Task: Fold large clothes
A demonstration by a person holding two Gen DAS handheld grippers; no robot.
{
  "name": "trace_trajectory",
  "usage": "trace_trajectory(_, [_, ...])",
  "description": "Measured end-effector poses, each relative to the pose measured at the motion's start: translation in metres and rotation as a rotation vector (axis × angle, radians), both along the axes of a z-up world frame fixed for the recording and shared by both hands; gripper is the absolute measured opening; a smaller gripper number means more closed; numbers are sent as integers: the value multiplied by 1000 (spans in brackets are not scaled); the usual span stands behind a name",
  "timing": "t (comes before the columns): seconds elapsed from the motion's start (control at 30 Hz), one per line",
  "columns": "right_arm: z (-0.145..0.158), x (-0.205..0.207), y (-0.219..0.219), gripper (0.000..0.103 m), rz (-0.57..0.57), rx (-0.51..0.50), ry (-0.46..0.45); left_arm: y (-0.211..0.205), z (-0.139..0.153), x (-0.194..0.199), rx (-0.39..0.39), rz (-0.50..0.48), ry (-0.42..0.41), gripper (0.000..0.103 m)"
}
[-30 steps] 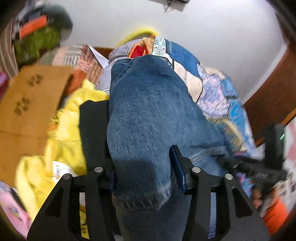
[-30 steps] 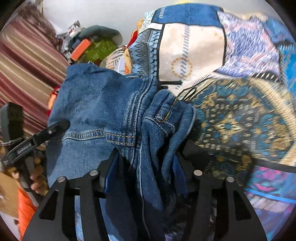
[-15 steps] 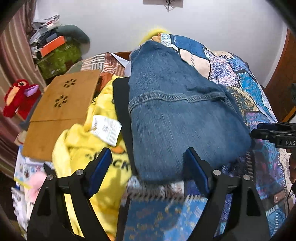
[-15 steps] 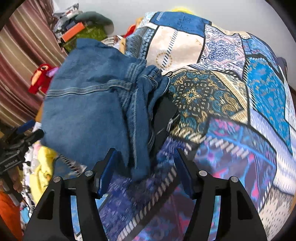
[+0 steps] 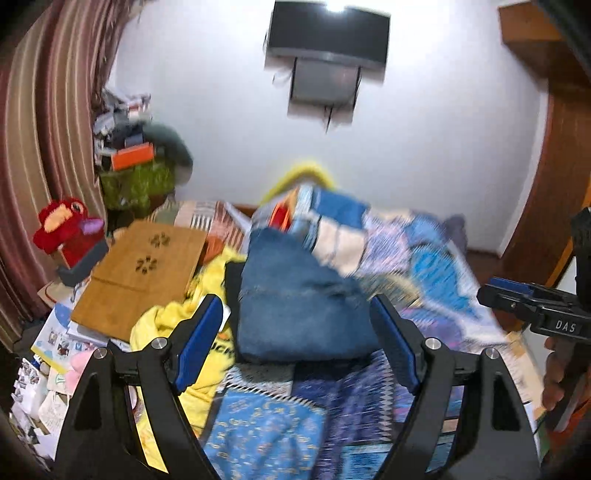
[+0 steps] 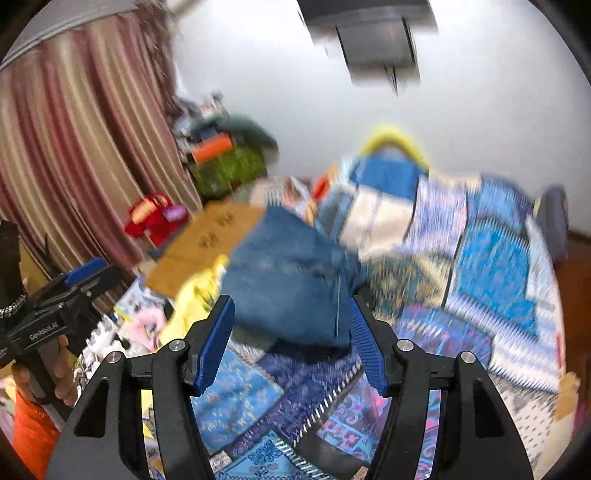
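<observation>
Both my tools are empty. Left tool stands wide open; right tool open somewhat less. Folded jeans lie on the patchwork bedspread just ahead of both tools, beyond the fingertips, touching neither. Yellow garment left of the jeans.

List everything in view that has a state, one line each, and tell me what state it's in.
jeans: folded, lying on the patterned bedspread, released
left gripper: open, empty
right gripper: open, empty
yellow garment: crumpled, unfolded, left of the jeans
wall screen: dark, off
curtain: drawn
</observation>
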State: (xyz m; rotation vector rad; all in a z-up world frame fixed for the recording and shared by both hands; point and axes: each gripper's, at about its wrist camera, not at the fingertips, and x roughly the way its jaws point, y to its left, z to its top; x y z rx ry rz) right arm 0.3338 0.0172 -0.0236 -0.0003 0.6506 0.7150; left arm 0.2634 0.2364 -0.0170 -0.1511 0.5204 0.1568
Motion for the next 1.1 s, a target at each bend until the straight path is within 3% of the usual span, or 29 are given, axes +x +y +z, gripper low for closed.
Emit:
trace_trajectory(0.23, [59, -96, -27, 59, -8, 114, -271, -54, 59, -95, 84, 11, -266, 81])
trace_trajectory(0.47, [66, -159, -34, 59, -70, 151, -434, -91, 63, -164, 148, 82, -435, 81])
trace_trajectory(0.57, [62, -168, -31, 73, -117, 139, -468, -97, 59, -173, 147, 96, -436, 88])
trace_trajectory(0.63, [60, -169, -31, 87, -153, 134, -491, -98, 56, -177, 156, 119, -443, 98])
trace_trajectory(0.73, [60, -175, -29, 97, -187, 111, -513, -99, 52, -179, 172, 135, -438, 102])
trace_trajectory(1.1, [59, -175, -28, 101, -193, 75, -488, -99, 42, -182, 153, 140, -407, 102])
